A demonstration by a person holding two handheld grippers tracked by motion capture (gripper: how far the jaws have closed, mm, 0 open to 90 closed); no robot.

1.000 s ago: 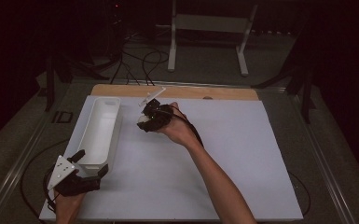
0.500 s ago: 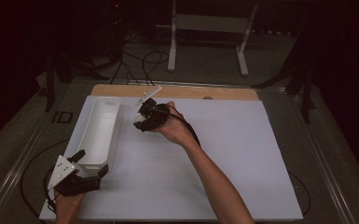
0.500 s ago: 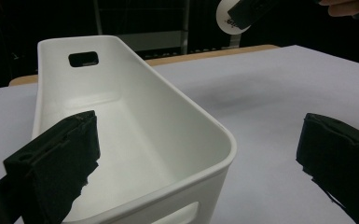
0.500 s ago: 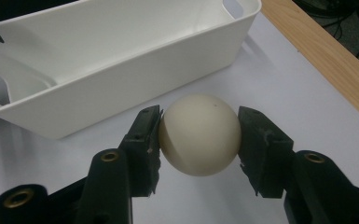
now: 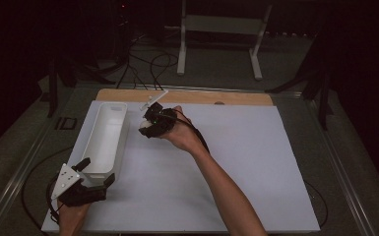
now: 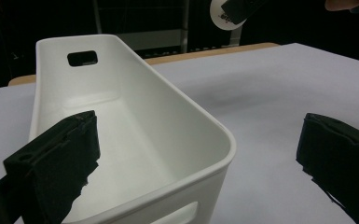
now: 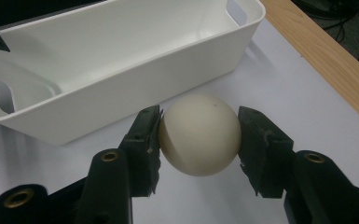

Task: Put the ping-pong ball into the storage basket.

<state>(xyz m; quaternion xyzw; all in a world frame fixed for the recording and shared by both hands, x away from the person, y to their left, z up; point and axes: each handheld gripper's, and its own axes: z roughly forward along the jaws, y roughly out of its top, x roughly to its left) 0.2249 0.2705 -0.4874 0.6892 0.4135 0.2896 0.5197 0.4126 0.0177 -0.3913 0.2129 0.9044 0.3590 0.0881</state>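
While the left gripper (image 5: pixel 97 173) is sitting at the near end of the white bin (image 5: pixel 104 139) — jaws spread wide, one inside the bin's end wall and one outside it, pressing on nothing — the bin is lying lengthwise on the white desk (image 5: pixel 256 162). To the right of the bin's far end, the right gripper (image 7: pixel 199 135) is clamping a cream ball (image 7: pixel 199 134) between its pads, holding it just beside the bin's long wall — above the desk, near the wooden edge (image 7: pixel 321 51).

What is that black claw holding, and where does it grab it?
The right gripper holds a cream ball, one jaw pressing each side of its middle.
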